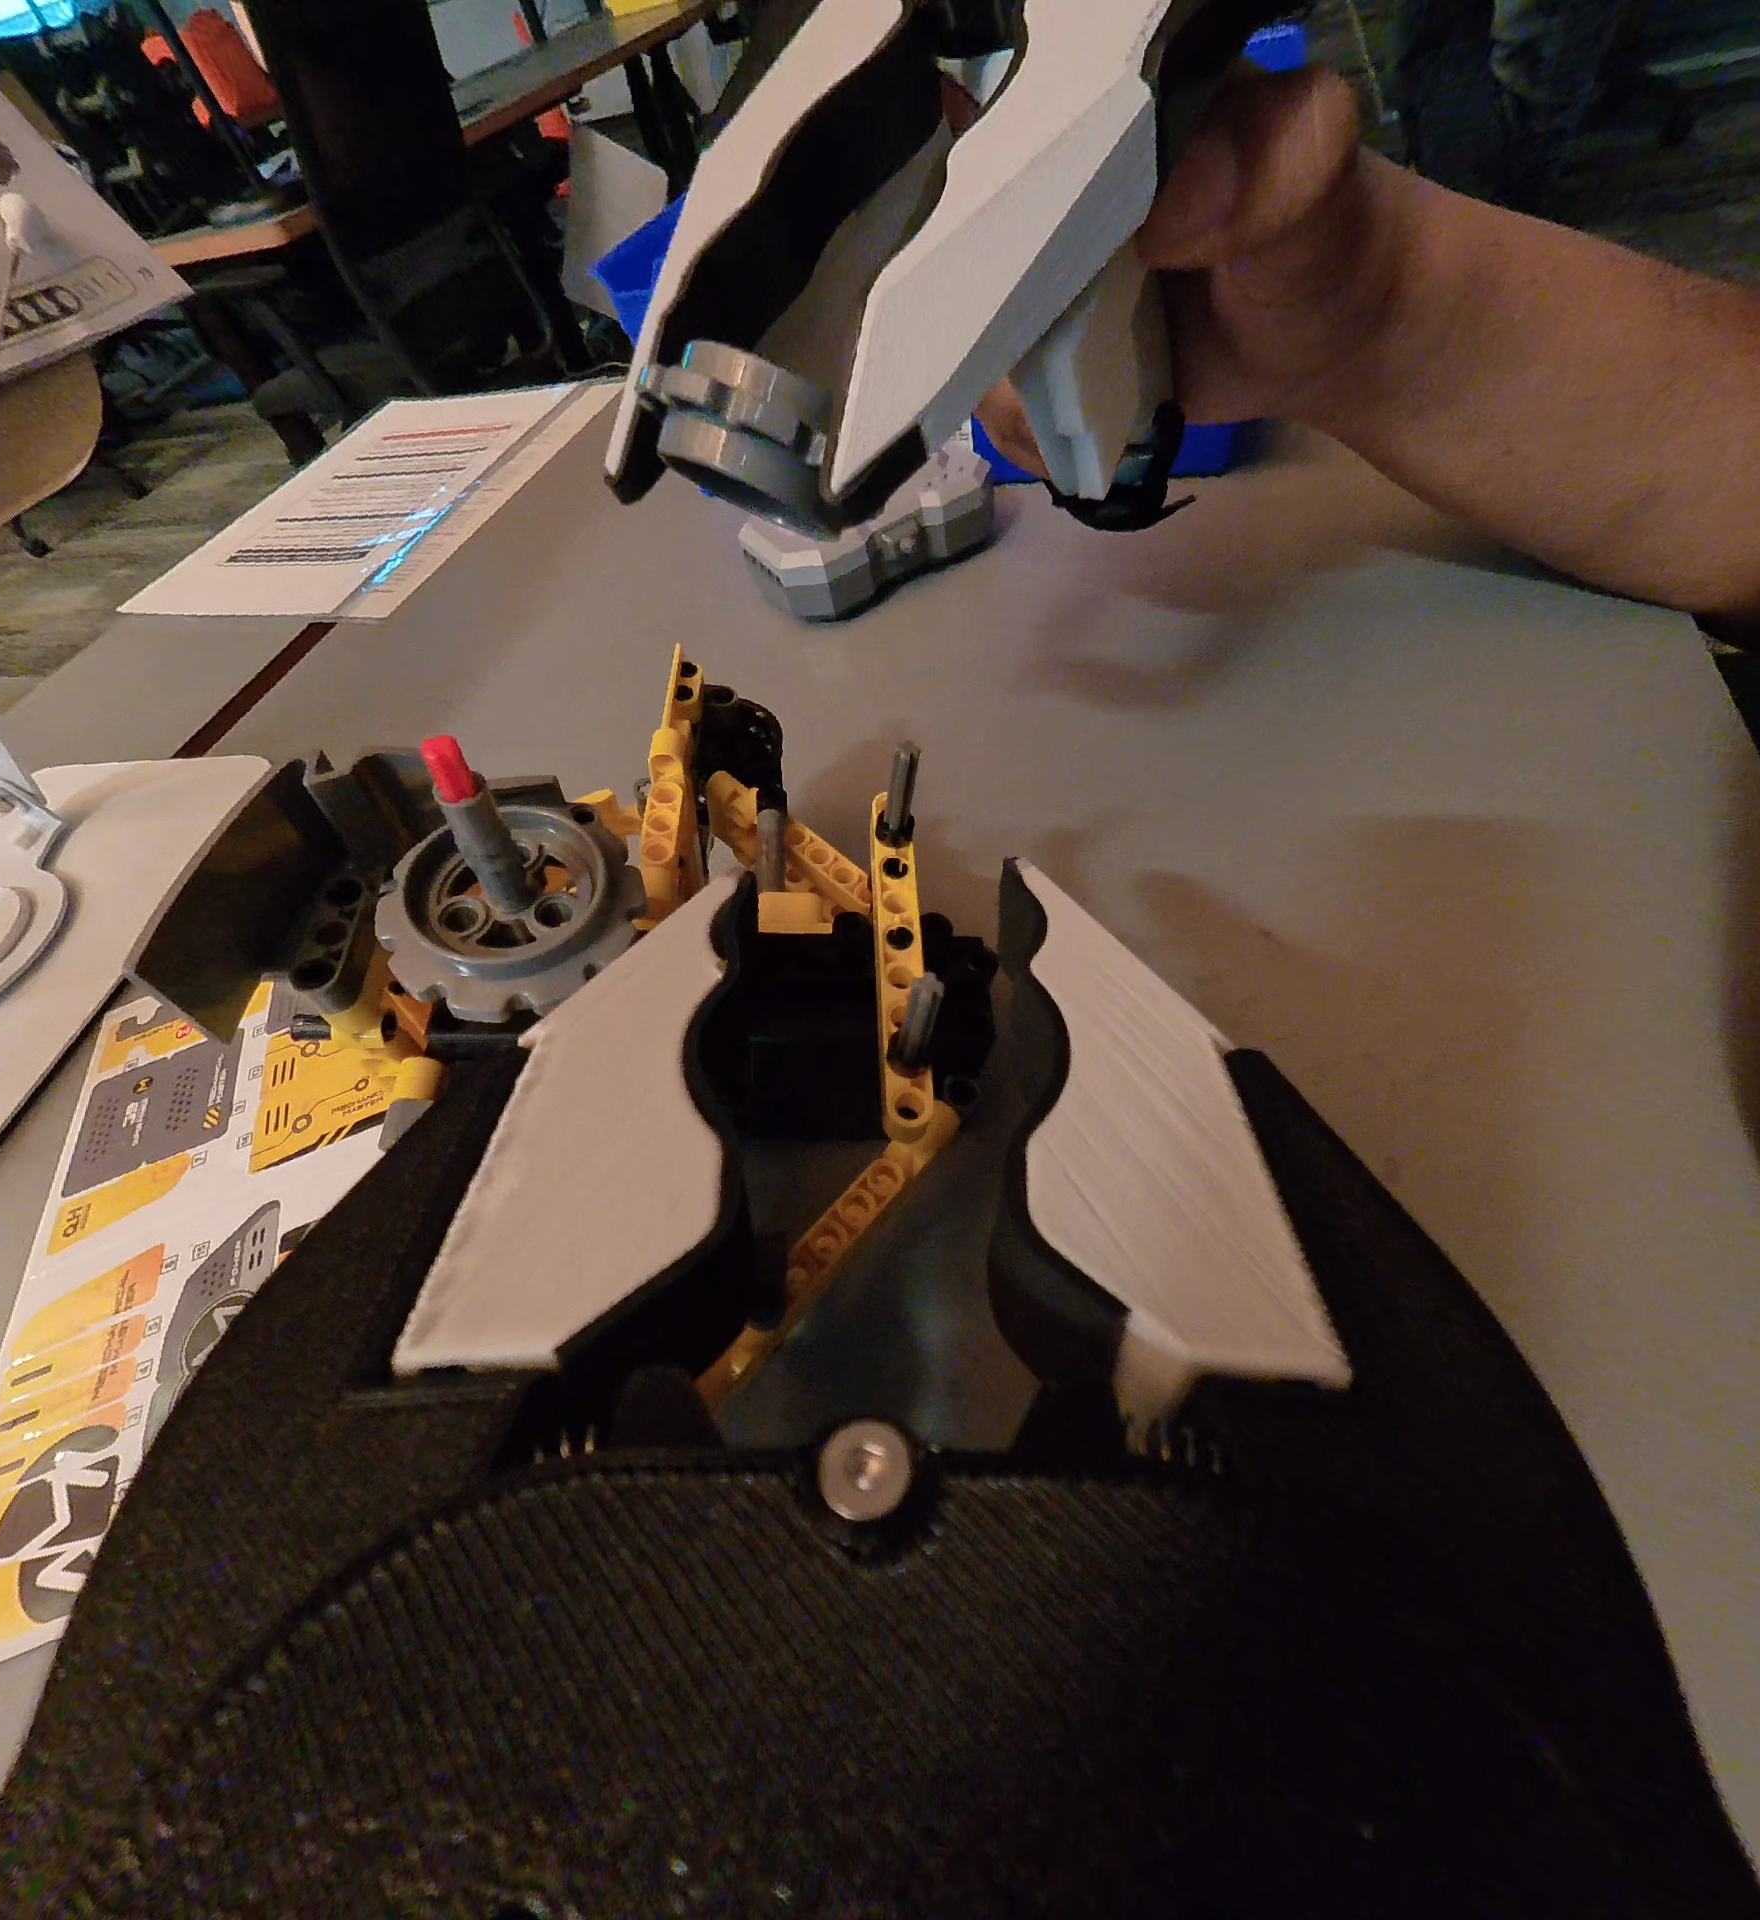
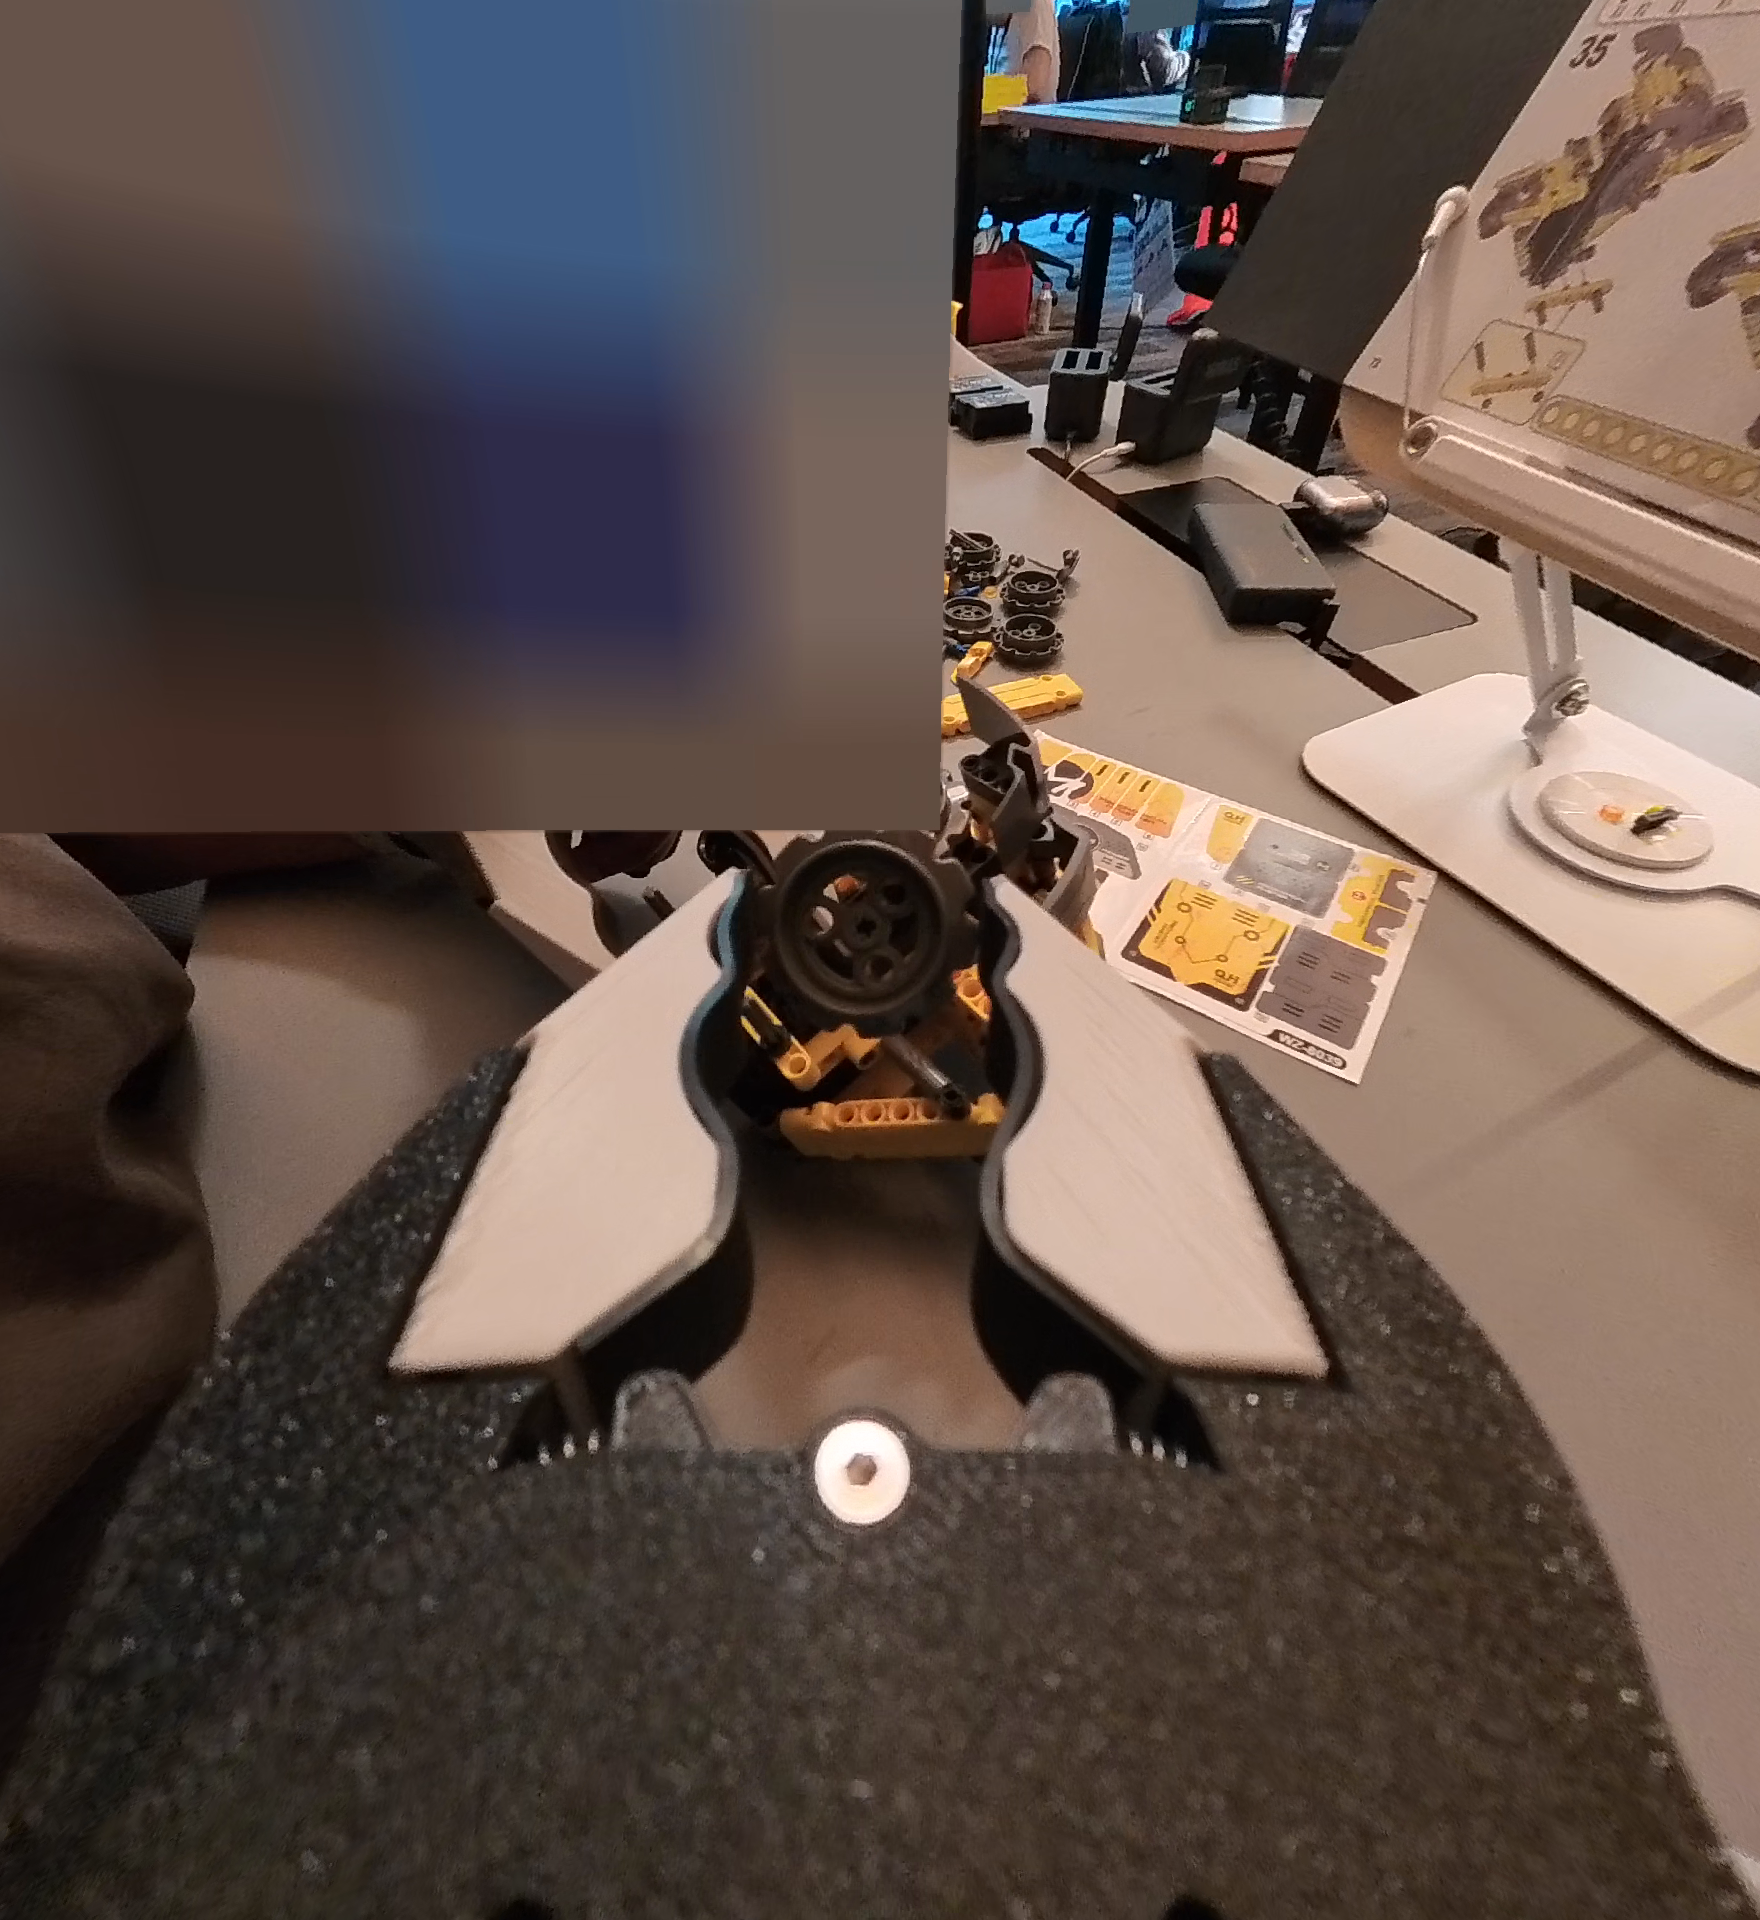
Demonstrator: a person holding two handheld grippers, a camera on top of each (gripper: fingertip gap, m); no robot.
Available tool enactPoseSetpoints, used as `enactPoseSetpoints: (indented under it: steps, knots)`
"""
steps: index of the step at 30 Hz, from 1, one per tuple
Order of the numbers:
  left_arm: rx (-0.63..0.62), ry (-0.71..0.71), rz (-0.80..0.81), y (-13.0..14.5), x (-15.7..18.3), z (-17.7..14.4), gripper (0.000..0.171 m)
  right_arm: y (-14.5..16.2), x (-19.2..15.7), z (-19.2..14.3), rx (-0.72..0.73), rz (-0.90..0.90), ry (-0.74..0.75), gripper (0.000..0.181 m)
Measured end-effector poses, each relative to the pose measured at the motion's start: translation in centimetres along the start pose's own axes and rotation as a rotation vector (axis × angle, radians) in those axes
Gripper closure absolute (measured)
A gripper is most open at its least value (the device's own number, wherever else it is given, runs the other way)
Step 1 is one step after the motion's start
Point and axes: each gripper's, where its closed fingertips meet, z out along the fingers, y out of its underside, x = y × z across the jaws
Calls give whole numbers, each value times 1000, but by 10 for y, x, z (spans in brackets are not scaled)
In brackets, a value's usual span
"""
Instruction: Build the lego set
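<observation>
My left gripper (image 1: pixel 876 894) sits low over the grey table (image 1: pixel 1375 831), its jaws closed on the black core of a yellow and black building-block model (image 1: pixel 803 1029). The model carries a grey toothed wheel (image 1: pixel 512 925) on an axle with a red tip (image 1: pixel 445 769). My right gripper (image 1: pixel 741 462), held in a person's hand (image 1: pixel 1271 208), hovers above and beyond the model, shut on a second grey wheel (image 1: pixel 741 416). In the right wrist view this wheel (image 2: pixel 855 935) sits between the right gripper's (image 2: pixel 860 904) fingertips, directly above the model (image 2: pixel 886 1112).
A sticker sheet (image 1: pixel 128 1195) lies left of the model, also shown in the right wrist view (image 2: pixel 1260 935). A white stand (image 2: pixel 1478 810) holds an instruction booklet (image 2: pixel 1634 260). A grey block (image 1: pixel 855 561), a printed paper (image 1: pixel 377 499) and loose wheels (image 2: pixel 1011 613) lie farther off. My right fingertips sit around 7 cm from my left ones.
</observation>
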Motion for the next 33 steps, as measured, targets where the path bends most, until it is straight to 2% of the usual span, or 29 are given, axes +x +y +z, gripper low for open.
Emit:
enactPoseSetpoints:
  steps: [33]
  knots:
    - [15, 9, -37, 2, -4, -2, 126, 22, 7, 14, -31, 100, -56, 139]
